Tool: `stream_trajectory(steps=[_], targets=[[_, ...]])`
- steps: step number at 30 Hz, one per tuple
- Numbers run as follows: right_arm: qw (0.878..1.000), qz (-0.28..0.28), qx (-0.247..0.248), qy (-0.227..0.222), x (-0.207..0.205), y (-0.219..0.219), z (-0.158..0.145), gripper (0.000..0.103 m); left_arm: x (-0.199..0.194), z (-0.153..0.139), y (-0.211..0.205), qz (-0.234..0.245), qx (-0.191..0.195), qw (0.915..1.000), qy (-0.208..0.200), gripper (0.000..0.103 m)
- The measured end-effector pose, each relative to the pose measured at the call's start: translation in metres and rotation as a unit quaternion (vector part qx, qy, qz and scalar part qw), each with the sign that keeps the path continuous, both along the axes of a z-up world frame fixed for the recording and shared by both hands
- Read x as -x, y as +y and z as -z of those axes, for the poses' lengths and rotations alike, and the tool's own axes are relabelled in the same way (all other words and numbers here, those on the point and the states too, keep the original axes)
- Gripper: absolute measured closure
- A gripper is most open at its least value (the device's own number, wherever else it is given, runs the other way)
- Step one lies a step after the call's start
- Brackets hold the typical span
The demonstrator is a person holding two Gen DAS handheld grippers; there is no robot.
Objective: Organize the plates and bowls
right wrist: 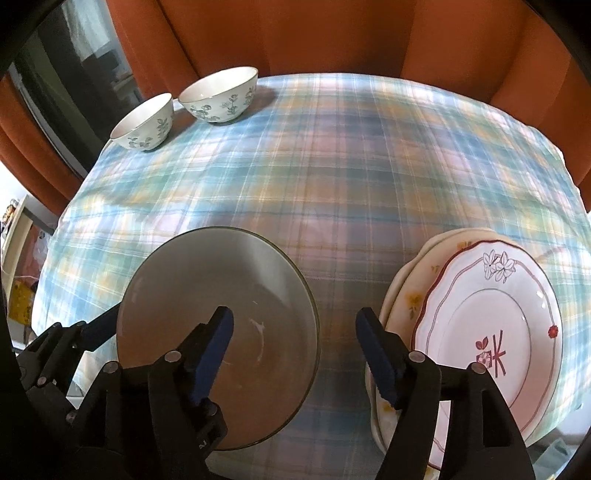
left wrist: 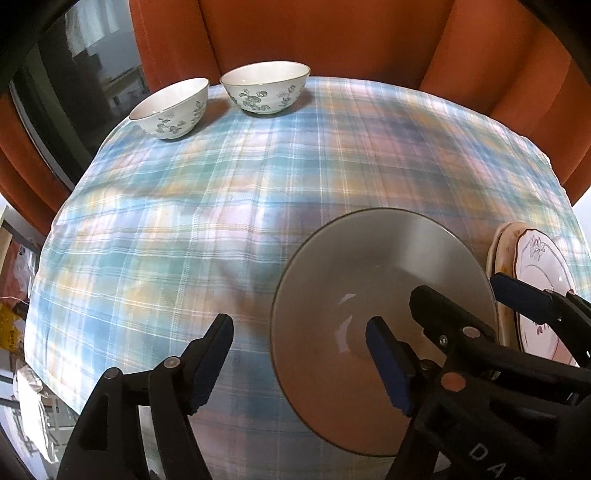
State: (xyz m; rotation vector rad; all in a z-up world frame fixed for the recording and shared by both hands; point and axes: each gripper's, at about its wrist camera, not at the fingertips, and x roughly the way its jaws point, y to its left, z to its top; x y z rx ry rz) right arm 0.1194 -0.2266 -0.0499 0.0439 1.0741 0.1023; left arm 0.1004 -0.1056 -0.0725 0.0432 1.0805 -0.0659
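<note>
A grey plate (left wrist: 369, 295) (right wrist: 207, 295) lies near the front of the plaid tablecloth. To its right lies a stack of plates (right wrist: 487, 332) (left wrist: 539, 273), a pink floral one on a cream one. Two white floral bowls (left wrist: 266, 88) (left wrist: 173, 110) stand side by side at the far left; they show in the right wrist view too (right wrist: 221, 96) (right wrist: 146, 123). My left gripper (left wrist: 301, 354) is open, its right finger over the grey plate. My right gripper (right wrist: 299, 350) is open, straddling the gap between the grey plate and the stack.
An orange curtain (left wrist: 332, 33) hangs behind the table. The plaid tablecloth (left wrist: 258, 184) drops off at the left edge, where clutter (left wrist: 14, 325) lies below. A dark window (left wrist: 74, 74) is at the far left.
</note>
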Motion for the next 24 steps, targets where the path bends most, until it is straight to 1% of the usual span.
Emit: stream_trajectory(steps=[7, 15, 17, 18, 21, 24], targets=[[1.0, -0.005, 0.007, -0.006, -0.004, 0.007, -0.009, 0.028, -0.004, -0.008, 0.013, -0.007, 0.012, 0.9999, -0.008, 0.023], [1.0, 0.001, 0.018, -0.011, -0.016, 0.033, -0.022, 0.028, -0.022, -0.018, 0.043, -0.002, 0.025, 0.9996, -0.012, 0.022], [1.0, 0.007, 0.017, -0.009, -0.021, 0.041, -0.025, 0.028, -0.027, -0.018, 0.051, 0.008, 0.038, 0.9992, -0.002, 0.021], [1.0, 0.009, 0.018, -0.01, -0.023, 0.046, -0.026, 0.028, -0.03, -0.018, 0.054, 0.016, 0.045, 0.9989, 0.0, 0.018], [1.0, 0.006, 0.013, -0.003, -0.03, 0.062, -0.029, 0.024, -0.036, -0.023, 0.059, 0.04, 0.058, 0.9975, 0.004, 0.017], [1.0, 0.023, 0.004, -0.002, -0.038, 0.071, -0.034, 0.02, -0.045, -0.03, 0.065, 0.055, 0.058, 0.9968, -0.001, 0.017]])
